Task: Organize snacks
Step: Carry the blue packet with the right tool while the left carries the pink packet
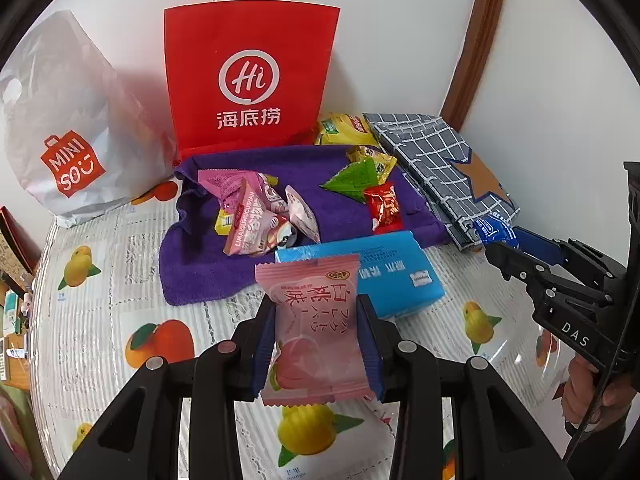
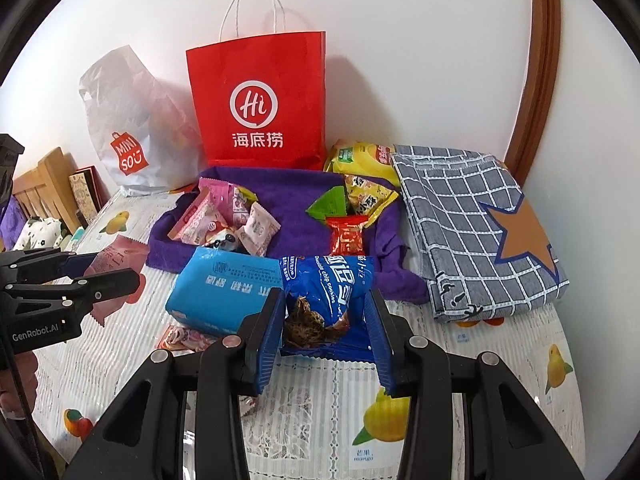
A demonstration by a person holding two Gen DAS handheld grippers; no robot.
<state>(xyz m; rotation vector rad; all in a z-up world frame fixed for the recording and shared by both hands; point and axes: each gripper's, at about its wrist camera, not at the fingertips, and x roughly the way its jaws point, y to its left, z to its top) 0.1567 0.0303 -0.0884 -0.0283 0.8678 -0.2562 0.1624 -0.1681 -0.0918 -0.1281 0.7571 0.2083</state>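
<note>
My left gripper (image 1: 317, 308) is shut on a pink peach-flavour snack packet (image 1: 316, 344), held upright above the fruit-print tablecloth. My right gripper (image 2: 326, 300) is shut on a blue chocolate chip cookie packet (image 2: 332, 280). In the left wrist view the right gripper (image 1: 504, 248) shows at the right edge, carried by a hand. Beyond both lies a purple towel (image 1: 200, 264) with several loose snacks on it: pink packets (image 1: 256, 216), a green triangular one (image 1: 354, 180), a red one (image 1: 384, 208) and a yellow one (image 2: 364, 196).
A blue tissue pack (image 1: 396, 272) lies at the towel's near edge. Against the wall stand a red paper bag (image 1: 248, 80) and a white Miniso bag (image 1: 68, 140). A folded checked cloth (image 2: 472, 224) lies right of the towel, a yellow packet (image 2: 360, 156) behind it.
</note>
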